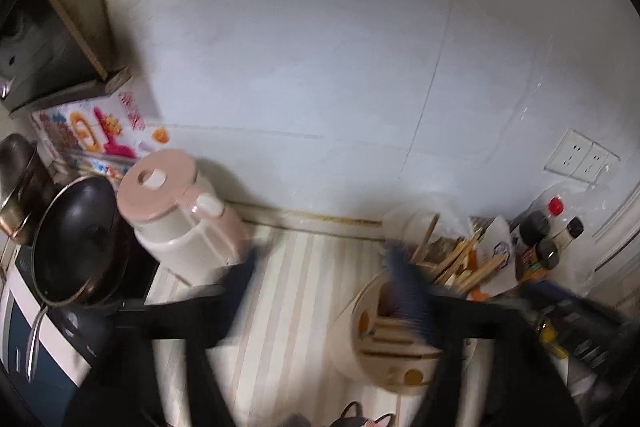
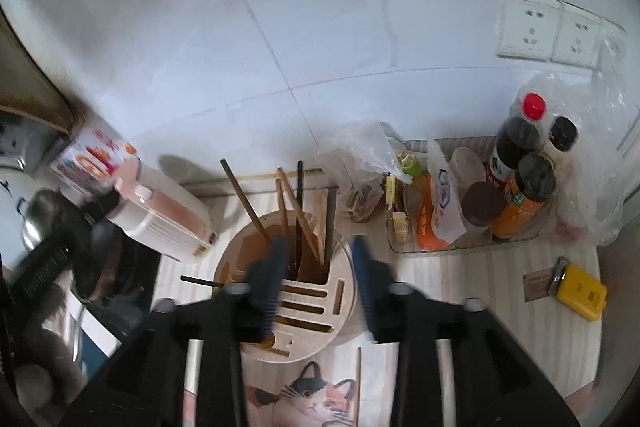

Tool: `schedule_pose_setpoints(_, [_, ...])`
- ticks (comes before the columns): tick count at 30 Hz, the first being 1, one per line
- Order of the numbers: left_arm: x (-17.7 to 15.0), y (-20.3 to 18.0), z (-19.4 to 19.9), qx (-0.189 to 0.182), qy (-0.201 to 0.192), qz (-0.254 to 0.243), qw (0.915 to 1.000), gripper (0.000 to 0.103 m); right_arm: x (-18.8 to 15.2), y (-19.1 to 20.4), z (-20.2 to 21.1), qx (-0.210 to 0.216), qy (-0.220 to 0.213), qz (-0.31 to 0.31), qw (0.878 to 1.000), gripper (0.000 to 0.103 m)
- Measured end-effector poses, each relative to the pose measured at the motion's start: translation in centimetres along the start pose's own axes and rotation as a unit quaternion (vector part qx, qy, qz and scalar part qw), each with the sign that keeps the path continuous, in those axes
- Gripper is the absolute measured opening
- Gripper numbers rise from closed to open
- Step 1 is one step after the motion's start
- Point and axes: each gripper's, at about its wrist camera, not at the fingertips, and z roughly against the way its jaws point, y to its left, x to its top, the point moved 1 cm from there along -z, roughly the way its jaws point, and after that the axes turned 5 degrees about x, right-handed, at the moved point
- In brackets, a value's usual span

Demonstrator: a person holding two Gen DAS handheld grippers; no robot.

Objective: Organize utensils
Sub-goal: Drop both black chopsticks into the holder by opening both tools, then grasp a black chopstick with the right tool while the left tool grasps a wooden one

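Wooden chopsticks stand in round holder.

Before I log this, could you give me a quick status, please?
Both tools open, empty. Utensil holder upright, chopsticks inside. Nothing blocking.

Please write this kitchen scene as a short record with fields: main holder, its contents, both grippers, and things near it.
holder: round utensil holder with slots, on striped counter
contents: chopsticks standing upright in its open compartment
left gripper: open, nothing between fingers
right gripper: open, above the holder, holding nothing
left of holder: pink kettle
right of holder: tray of sauce bottles
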Motion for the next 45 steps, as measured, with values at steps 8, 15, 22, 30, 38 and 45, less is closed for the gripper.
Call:
schedule_pose_setpoints(8, [-7.6,1.7,-1.4,0.014,0.030,0.006,0.9994,0.096,-4.7,-5.9,2.4,-0.054,0.005,-0.049,0.997,0.050])
schedule_pose_setpoints(15, [-15.3,0.6,-5.5,0.037,0.093,-0.031,0.9945,0.103,-12.9,-14.0,-0.5,-0.116,0.075,-0.094,0.986,0.060])
schedule_pose_setpoints(22, [-22.3,-2.9,-8.1,0.050,0.173,-0.057,0.9821,0.103,-19.5,-20.8,-3.4,-0.161,0.145,-0.135,0.967,0.060])
schedule_pose_setpoints(30, [-28.0,-10.6,-10.1,0.005,0.256,-0.108,0.9608,0.094,-22.9,-24.6,-5.9,-0.171,0.188,-0.145,0.956,0.060])
schedule_pose_setpoints(38, [-30.8,-14.5,-11.6,0.000,0.278,-0.137,0.9509,0.037,-24.7,-25.9,-7.7,-0.176,0.210,-0.131,0.953,0.037])
schedule_pose_setpoints(45, [-30.9,-12.3,-11.0,0.021,0.265,-0.130,0.9554,0.005,-25.6,-24.6,-8.2,-0.177,0.206,-0.109,0.956,0.006])
